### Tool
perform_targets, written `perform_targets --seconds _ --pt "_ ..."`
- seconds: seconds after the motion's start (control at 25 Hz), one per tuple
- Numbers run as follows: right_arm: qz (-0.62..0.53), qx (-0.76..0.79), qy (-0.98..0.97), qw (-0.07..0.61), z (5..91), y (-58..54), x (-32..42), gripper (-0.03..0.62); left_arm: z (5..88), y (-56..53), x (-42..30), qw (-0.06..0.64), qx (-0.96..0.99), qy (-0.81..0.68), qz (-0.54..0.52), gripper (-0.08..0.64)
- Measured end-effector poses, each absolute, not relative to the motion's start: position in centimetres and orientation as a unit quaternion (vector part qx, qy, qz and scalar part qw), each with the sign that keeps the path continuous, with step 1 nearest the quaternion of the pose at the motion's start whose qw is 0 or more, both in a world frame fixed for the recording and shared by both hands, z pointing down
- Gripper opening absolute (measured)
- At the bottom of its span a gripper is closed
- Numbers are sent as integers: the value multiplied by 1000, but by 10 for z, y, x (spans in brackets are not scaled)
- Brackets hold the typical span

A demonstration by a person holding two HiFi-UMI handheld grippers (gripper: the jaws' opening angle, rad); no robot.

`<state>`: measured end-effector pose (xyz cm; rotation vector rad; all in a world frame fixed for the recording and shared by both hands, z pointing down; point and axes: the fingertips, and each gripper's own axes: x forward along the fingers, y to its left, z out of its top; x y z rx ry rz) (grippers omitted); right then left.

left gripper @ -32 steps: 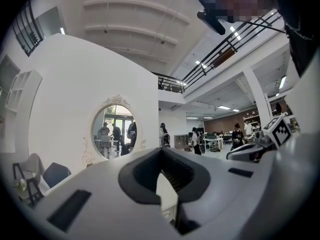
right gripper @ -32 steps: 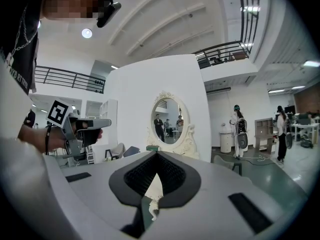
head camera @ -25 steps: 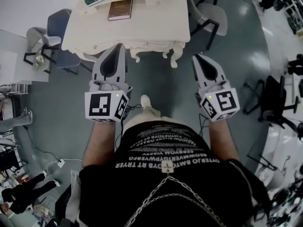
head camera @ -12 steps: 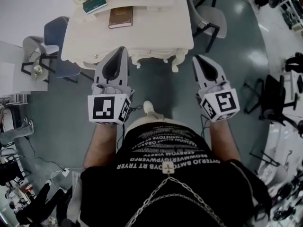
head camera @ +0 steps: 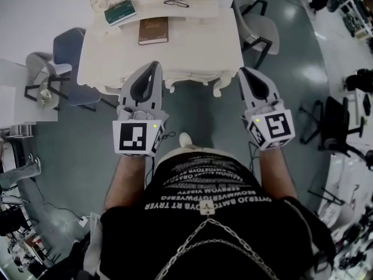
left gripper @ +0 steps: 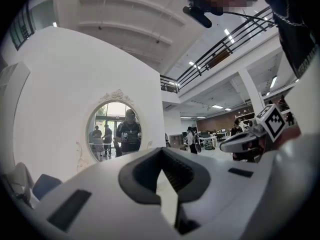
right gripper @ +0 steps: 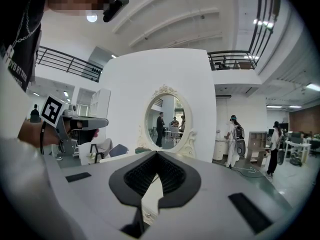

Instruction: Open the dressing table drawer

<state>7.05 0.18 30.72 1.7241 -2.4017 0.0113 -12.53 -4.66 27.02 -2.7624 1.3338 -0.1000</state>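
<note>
The left gripper [head camera: 152, 67] and right gripper [head camera: 245, 73], pads ribbed, are hovering closed and empty near the scalloped front edge of the cream dressing table [head camera: 198, 45]; glossy grey floor [head camera: 201, 107] is lying open between.

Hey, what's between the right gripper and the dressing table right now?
Nothing stands there. In the head view, only bare grey floor shows between the right gripper, jaws together, and the dressing table at its front corner.

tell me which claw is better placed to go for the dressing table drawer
Left, probably: the left claw overlaps the dressing table front near its middle; the right claw sits off its right corner.
</note>
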Motion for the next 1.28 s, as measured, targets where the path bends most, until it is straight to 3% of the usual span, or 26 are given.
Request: perform_targets --seconds 0.6,1.28 --pt "4 587 -802 113 309 -32 35 2 282 -84 -147 14 -909 416 -14 3" --pt "12 595 -796 107 315 -46 68 2 290 -99 -115 12 -913 407 -35 3"
